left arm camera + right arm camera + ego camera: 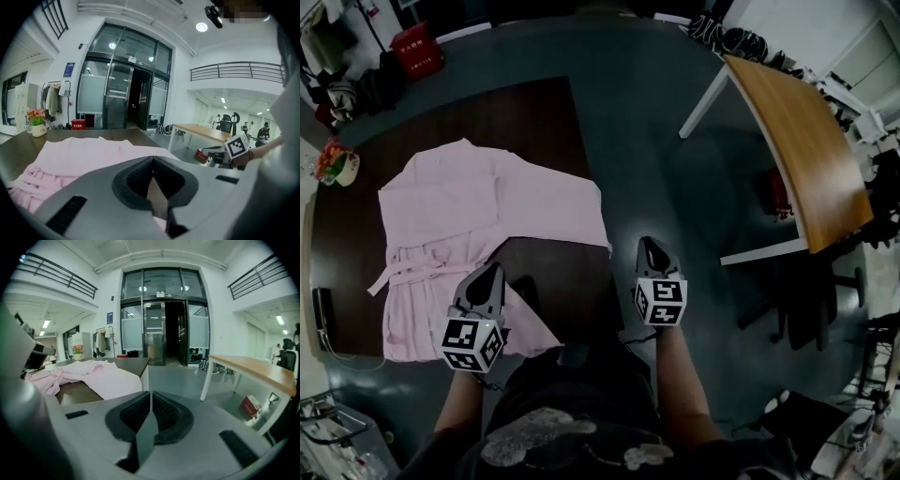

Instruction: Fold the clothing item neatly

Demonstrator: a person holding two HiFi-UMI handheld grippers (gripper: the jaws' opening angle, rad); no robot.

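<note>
A pale pink robe (478,225) with a tied belt (412,267) lies spread on the dark brown table (534,122); it also fills the left gripper view as the pink robe (75,157). My left gripper (494,271) hovers over the robe's near right part, jaws shut with nothing between them (152,160). My right gripper (645,244) is off the table's right edge over the grey floor, also shut and empty (151,394). From the right gripper view the robe (93,373) lies to the left on the table.
A wooden-topped table with white legs (806,150) stands to the right, with dark chairs (811,300) beside it. A flower pot (337,167) and a black device (321,305) sit at the brown table's left edge. A red box (417,49) is on the floor beyond.
</note>
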